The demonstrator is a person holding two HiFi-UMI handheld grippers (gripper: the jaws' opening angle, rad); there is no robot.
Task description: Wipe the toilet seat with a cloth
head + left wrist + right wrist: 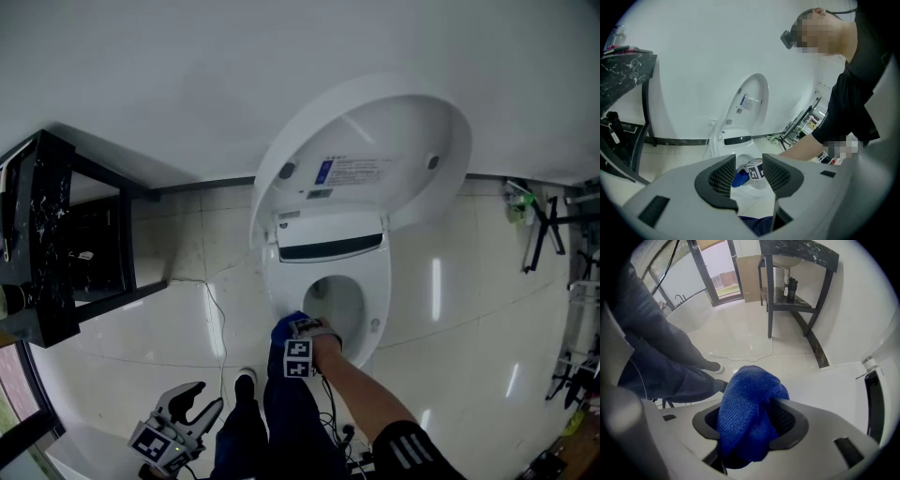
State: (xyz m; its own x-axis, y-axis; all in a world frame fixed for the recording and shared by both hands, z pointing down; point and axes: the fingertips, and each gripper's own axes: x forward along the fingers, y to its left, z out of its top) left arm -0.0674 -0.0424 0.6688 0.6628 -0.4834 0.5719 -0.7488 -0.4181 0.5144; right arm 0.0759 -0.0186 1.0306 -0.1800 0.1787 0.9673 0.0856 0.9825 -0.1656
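The white toilet has its lid raised, and its seat lies around the bowl. My right gripper is shut on a bunched blue cloth and presses it on the seat's near left rim. In the right gripper view the cloth fills the jaws of the right gripper, with the white seat to the right. My left gripper hangs open and empty low at the left, away from the toilet. Between the parted jaws of the left gripper I see the cloth and the toilet.
A black-framed marble-topped stand is at the left against the wall. A thin cable runs over the tiled floor beside the toilet. Metal racks stand at the right. The person's shoe and dark trouser legs are close in front of the bowl.
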